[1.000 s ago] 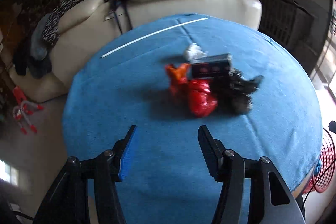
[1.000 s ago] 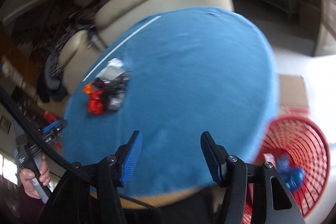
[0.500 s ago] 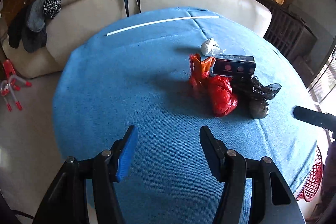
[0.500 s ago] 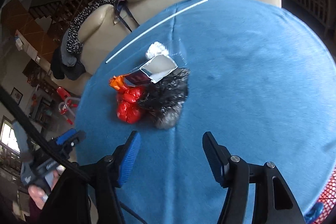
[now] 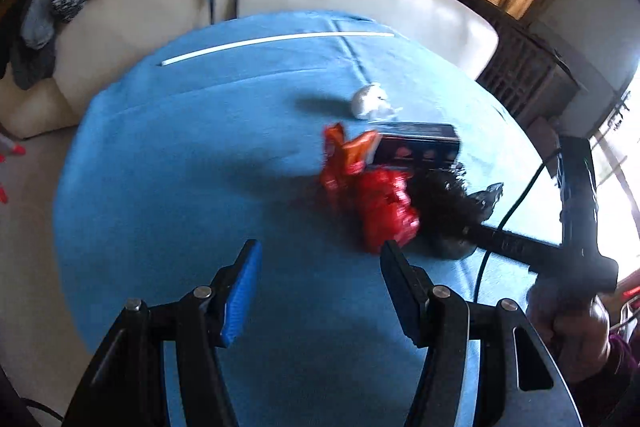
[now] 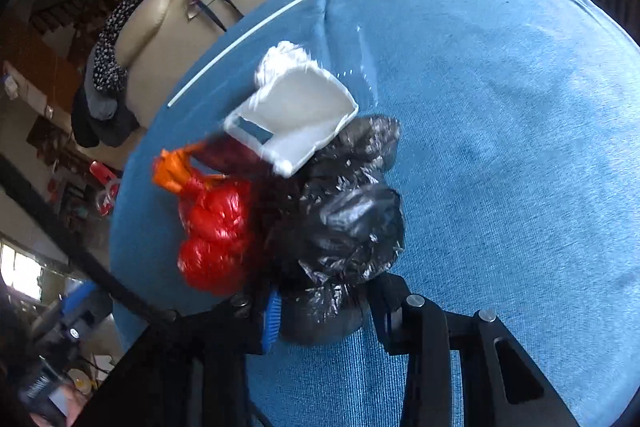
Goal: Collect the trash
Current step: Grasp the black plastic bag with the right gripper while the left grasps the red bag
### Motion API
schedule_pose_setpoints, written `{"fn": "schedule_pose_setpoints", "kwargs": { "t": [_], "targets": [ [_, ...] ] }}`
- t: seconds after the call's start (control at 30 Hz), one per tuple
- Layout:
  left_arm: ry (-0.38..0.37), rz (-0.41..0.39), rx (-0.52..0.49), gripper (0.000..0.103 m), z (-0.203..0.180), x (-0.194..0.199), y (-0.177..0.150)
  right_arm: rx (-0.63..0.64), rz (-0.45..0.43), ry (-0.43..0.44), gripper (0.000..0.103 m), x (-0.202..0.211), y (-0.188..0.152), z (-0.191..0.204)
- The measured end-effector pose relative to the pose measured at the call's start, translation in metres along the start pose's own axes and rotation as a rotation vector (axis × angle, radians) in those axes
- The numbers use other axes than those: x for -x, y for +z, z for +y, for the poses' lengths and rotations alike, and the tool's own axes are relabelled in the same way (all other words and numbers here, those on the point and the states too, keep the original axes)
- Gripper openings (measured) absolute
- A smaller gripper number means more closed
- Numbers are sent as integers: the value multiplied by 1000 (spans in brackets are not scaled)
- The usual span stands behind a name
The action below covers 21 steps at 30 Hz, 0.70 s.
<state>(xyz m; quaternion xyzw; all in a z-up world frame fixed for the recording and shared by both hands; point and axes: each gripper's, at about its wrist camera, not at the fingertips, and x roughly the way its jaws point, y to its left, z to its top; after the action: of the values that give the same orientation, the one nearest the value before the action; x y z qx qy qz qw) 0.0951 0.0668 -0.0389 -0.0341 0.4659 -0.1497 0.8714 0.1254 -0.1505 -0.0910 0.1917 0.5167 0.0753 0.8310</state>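
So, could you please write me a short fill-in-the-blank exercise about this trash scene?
1. The right gripper has its fingers on either side of the ___ plastic bag.
2. The left gripper is ___ and holds nothing.
3. The tablecloth is ___ in colour.
4. A long white ___ lies near the table's far edge.

Answers: black; open; blue; stick

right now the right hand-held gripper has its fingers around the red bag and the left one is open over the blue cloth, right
Not the red bag. The right wrist view shows the right hand-held gripper with its fingers around the black bag. The left hand-held gripper is open over the blue cloth.
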Motion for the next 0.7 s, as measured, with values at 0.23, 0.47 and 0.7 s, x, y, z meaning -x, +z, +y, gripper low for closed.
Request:
{"fn": "schedule_pose_setpoints", "kwargs": {
  "t": [0.23, 0.47, 0.7],
  "targets": [
    [-55, 61, 8, 62, -25, -46, 18, 54, -41, -47, 34, 32, -26, -9],
    [-91, 112, 40, 58, -39, -80, 19, -14, -44, -25, 34, 63, -52, -35],
    [-92, 96, 45, 43, -31, -67, 1, -32, -65, 6, 34, 75, -68, -36]
  ]
}}
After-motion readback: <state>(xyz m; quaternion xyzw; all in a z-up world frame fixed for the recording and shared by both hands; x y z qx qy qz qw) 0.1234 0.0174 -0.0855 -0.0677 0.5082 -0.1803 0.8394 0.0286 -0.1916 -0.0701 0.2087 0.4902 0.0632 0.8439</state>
